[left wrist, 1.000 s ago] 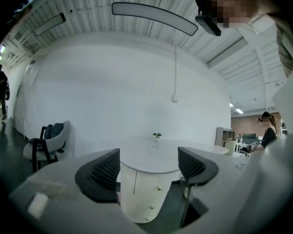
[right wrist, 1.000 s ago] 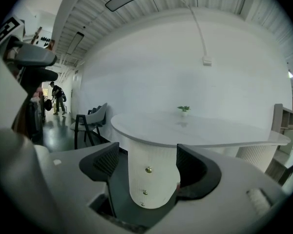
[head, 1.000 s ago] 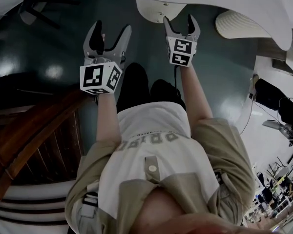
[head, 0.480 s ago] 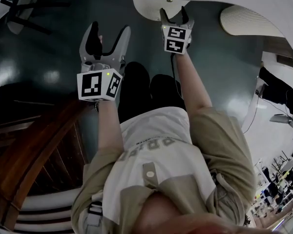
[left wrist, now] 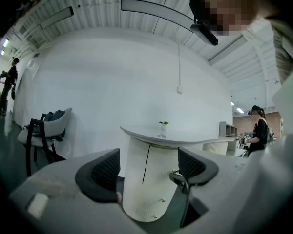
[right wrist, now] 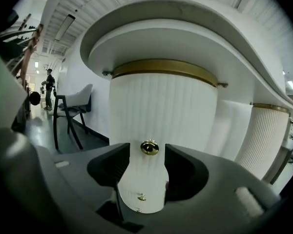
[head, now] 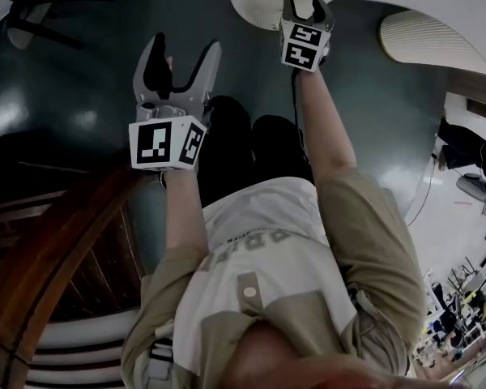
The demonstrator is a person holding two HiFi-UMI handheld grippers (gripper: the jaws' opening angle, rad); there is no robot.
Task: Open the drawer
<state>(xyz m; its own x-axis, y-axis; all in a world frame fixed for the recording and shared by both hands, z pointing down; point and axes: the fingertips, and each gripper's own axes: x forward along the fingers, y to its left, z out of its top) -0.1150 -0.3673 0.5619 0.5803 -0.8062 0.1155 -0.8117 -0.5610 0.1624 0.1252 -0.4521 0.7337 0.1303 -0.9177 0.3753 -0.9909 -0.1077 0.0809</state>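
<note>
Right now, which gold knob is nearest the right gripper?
The topmost knob, framed between the right gripper's closing fingers, untouched; the two others sit lower.

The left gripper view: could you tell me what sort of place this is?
Probably an open office or showroom: a curved white counter on a fluted pedestal with a brass knob, a chair by the wall, a polished dark floor.

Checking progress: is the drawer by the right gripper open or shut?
Shut: the ribbed drawer front around the brass knob shows no gap or step.
</note>
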